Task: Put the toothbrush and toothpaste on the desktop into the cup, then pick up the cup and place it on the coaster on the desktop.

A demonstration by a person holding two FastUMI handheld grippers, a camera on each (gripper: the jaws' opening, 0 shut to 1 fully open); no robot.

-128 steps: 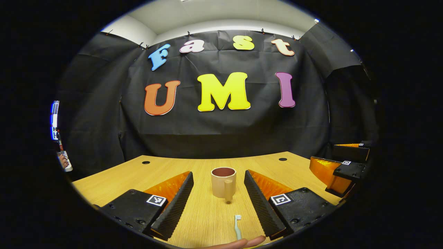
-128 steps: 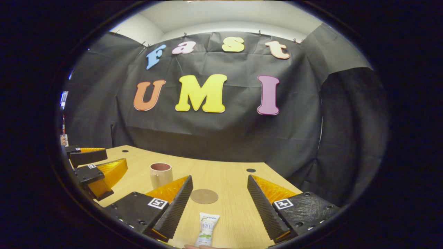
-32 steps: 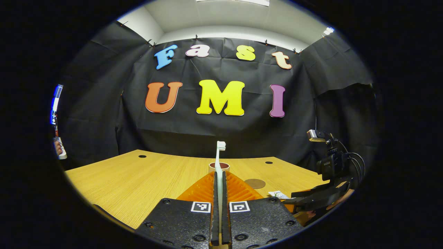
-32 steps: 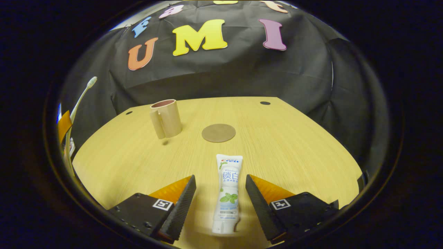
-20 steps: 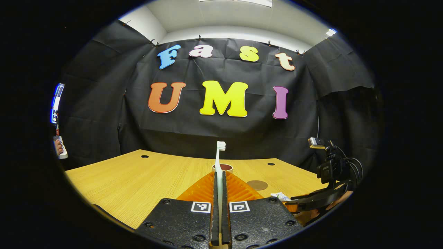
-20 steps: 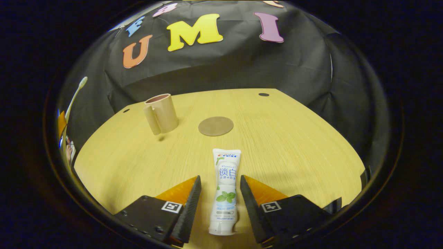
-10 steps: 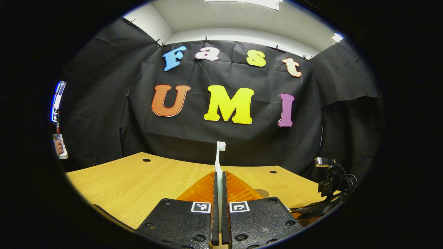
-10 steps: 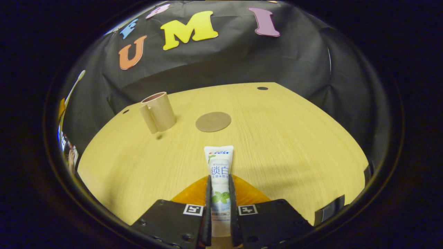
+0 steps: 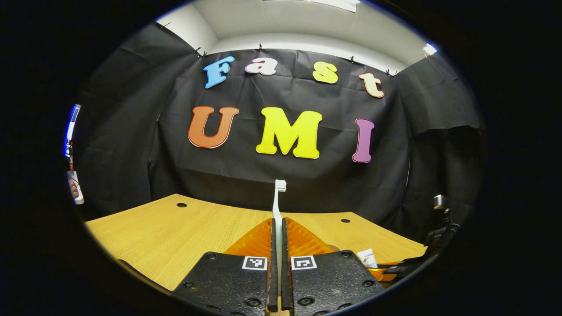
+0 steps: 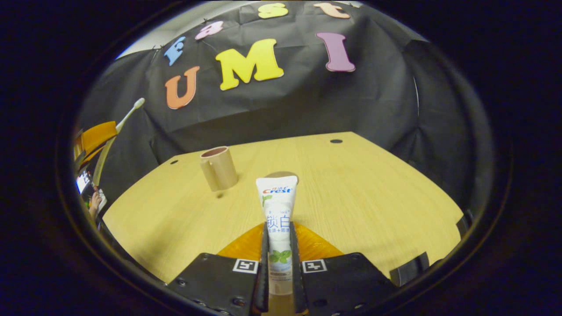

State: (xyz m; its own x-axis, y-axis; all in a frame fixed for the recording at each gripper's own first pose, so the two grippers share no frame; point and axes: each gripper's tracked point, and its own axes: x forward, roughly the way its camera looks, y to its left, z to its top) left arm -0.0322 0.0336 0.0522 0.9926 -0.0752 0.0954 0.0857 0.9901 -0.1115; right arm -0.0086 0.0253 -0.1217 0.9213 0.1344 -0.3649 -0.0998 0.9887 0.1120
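Jaws on both grippers are closed on their loads: the left gripper (image 9: 277, 245) pinches the toothbrush (image 9: 277, 206) by its handle, bristles up and standing well above the table (image 9: 167, 232); the right gripper (image 10: 277, 254) clamps the toothpaste (image 10: 277, 206) near its lower end, the tube sticking forward, clear of the table. The cup (image 10: 219, 167) stands upright toward the far left of the table in the right gripper view, handle facing the camera, and the coaster (image 10: 293, 176) lies just beside it, mostly hidden behind the tube. The main risk, as I judge it, is the cup's narrow mouth: either item coming in off-centre could catch the rim and tip the cup. The toothbrush is held low on a long, thin handle, so it may pivot in the grip as it is turned to go in. The tube is soft and could slip or be squeezed. Both grippers heading for the cup together could collide.
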